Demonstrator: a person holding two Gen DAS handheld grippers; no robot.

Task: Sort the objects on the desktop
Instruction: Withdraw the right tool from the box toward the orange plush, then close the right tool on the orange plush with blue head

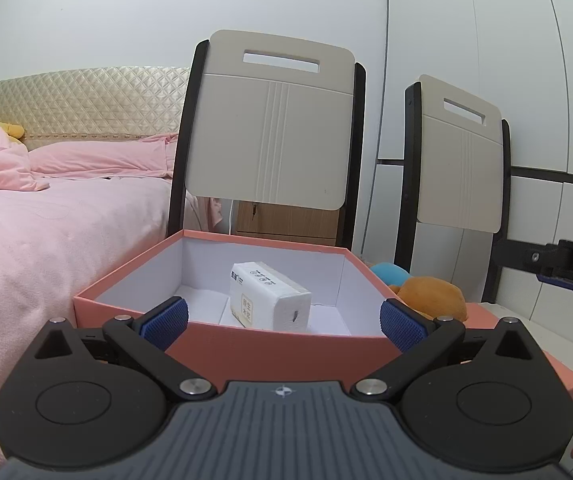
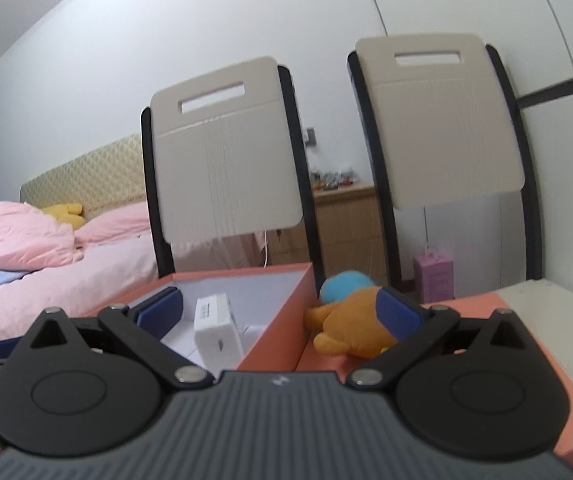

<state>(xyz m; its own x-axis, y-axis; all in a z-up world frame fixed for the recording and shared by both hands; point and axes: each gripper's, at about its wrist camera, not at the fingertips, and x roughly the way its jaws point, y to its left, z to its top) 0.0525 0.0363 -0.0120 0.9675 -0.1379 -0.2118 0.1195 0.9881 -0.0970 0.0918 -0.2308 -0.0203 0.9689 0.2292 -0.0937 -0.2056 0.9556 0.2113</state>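
Left gripper (image 1: 284, 322) hangs just in front of the orange box (image 1: 222, 344), jaws spread wide with nothing between them — the blue pads (image 1: 166, 322) sit level with the box's near rim. Inside the box, on its white floor, lies a white tissue pack (image 1: 270, 300), angled with one end toward the camera. Over on the right, the right gripper (image 2: 280, 314) is wide apart and empty too, looking across the box's right-hand corner. The plush toy (image 2: 350, 330) — orange body, blue top — lies outside the box, just beside its right wall, resting on an orange surface that may be the box lid (image 2: 486, 312). Two folding chairs (image 1: 274, 132) stand behind, and a pink bed (image 1: 46, 220) lies off to the left.
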